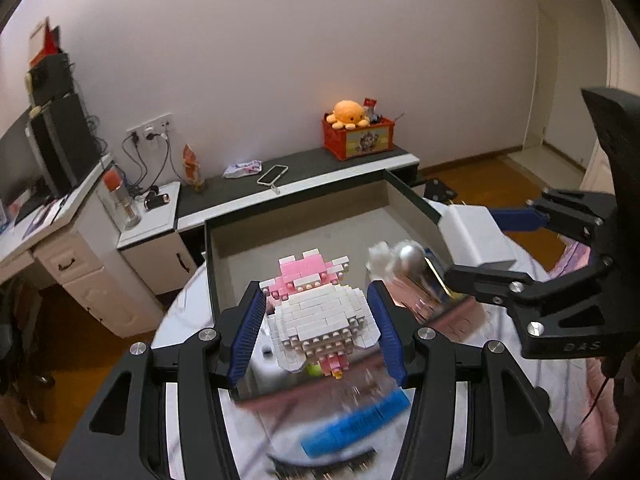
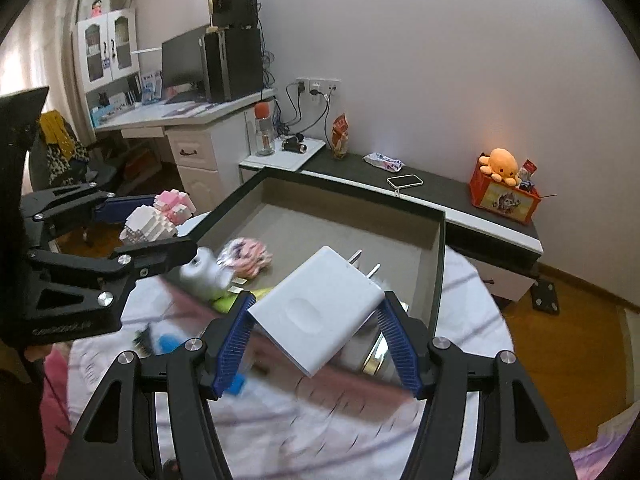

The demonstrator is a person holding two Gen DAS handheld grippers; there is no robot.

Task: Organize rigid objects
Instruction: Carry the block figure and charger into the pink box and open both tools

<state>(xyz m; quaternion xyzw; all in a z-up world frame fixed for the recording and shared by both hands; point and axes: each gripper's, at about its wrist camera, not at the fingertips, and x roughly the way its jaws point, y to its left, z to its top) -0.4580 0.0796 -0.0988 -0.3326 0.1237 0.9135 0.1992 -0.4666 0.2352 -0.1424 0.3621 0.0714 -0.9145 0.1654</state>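
My left gripper (image 1: 318, 326) is shut on a pink and white brick-built figure (image 1: 320, 312), held above the bed in front of a grey open box (image 1: 304, 236). The same figure (image 2: 154, 218) shows at the left of the right wrist view, between the left gripper's blue pads. My right gripper (image 2: 320, 320) is shut on a white power adapter (image 2: 320, 310) with its two prongs pointing toward the box (image 2: 352, 220). In the left wrist view the adapter (image 1: 472, 236) hangs at the box's right wall. Inside the box lie a pink and white soft item (image 2: 246, 256) and a silvery round object (image 1: 410, 254).
A patterned bedsheet (image 2: 304, 416) carries blurred small items, among them a blue one (image 1: 356, 420). Behind the box runs a low dark-topped bench (image 1: 304, 168) with a phone (image 1: 272, 174), a wrapper and a red crate holding an orange plush (image 1: 350, 114). A desk with a computer stands at left.
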